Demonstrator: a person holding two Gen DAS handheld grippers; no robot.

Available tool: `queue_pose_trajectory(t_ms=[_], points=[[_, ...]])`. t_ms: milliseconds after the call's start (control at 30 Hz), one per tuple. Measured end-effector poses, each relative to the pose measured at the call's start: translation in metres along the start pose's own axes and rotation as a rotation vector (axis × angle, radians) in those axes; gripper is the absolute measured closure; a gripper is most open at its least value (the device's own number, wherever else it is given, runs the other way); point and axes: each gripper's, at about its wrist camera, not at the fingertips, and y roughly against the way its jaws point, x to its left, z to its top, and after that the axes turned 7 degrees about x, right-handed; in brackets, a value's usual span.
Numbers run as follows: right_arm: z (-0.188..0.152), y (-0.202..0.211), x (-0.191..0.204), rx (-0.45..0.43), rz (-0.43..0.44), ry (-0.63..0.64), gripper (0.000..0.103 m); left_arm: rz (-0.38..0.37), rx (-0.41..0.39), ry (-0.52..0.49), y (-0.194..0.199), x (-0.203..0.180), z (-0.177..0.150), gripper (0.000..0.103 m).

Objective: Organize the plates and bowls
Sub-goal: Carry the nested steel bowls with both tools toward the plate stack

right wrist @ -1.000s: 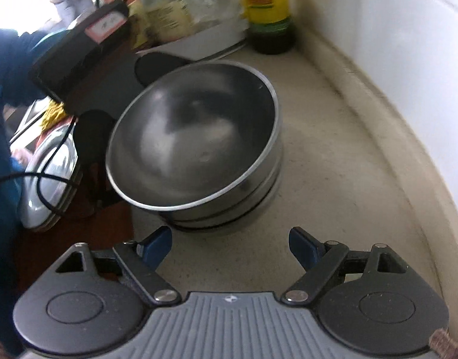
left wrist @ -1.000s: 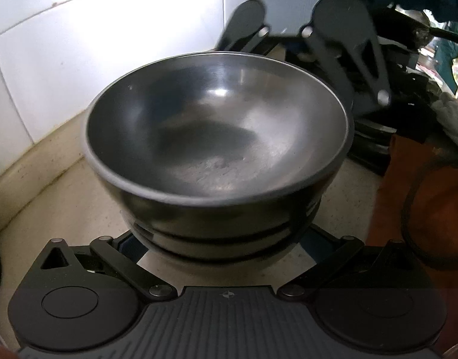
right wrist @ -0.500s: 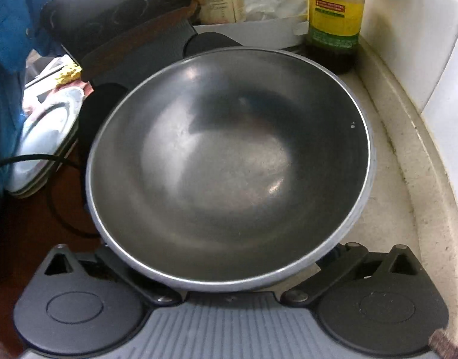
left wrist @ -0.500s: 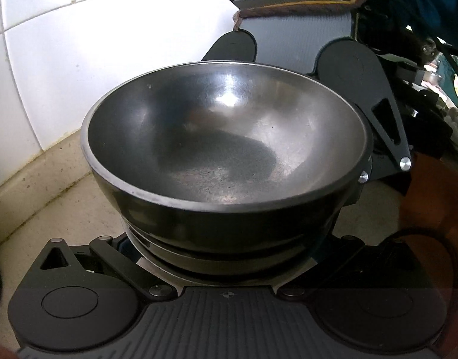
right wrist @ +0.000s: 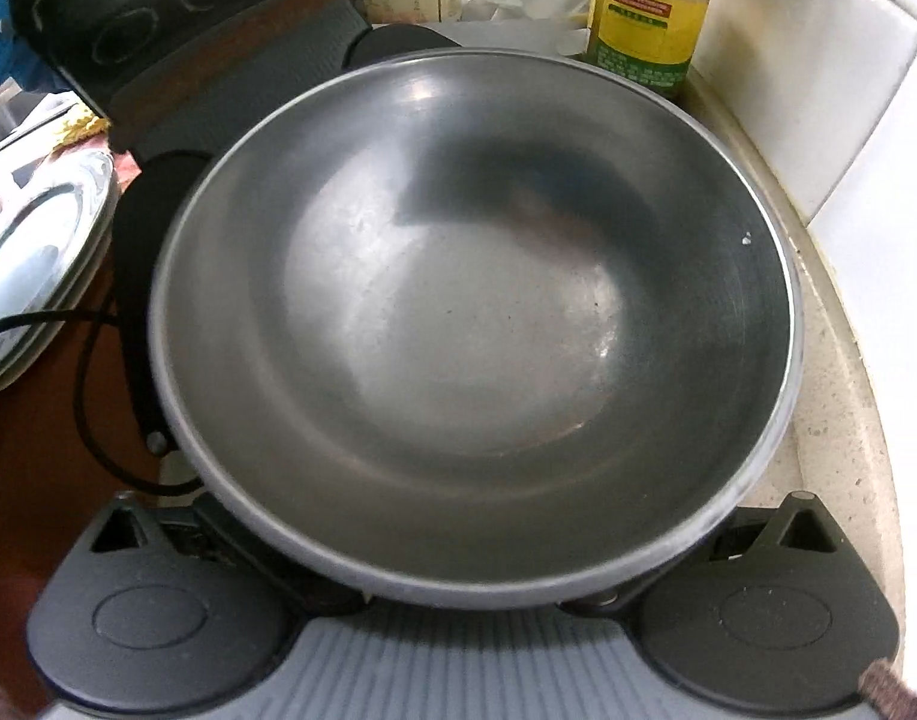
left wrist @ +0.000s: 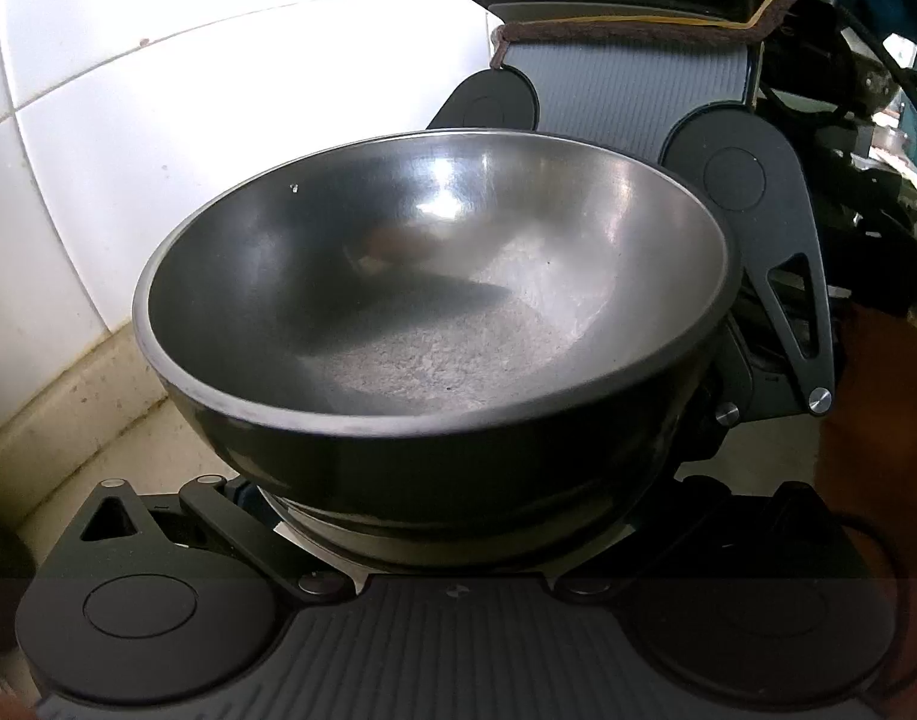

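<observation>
Straddles the stack of steel bowls (left wrist: 434,300) low down with the left gripper (left wrist: 452,516), jaws spread wide, pads hidden under the rim; cannot tell whether gripping. Flanks the same stack from the opposite side with the right gripper (right wrist: 464,540), jaws just opened to full width, fingertips hidden beneath; sits on the counter (right wrist: 842,420) beside the tiled wall (right wrist: 848,90); farther off, oil bottle (right wrist: 650,12) and plates (right wrist: 38,252).

Black tool (left wrist: 458,516) linkages, silver pivot screws, ribbed grey body, round embossed side discs.
</observation>
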Motion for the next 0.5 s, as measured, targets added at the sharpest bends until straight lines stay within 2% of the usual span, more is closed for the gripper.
queue_pose_trajectory(t_ms=[333, 500], points=[[0.0, 0.005, 0.016, -0.006, -0.025, -0.056, 0.01, 0.043, 0.017, -0.048, -0.002, -0.009, 0.011, 0.0], [0.005, 0.012, 0.024, -0.003, -0.05, -0.083, 0.015, 0.07, 0.007, -0.064, 0.013, -0.013, 0.017, 0.0]])
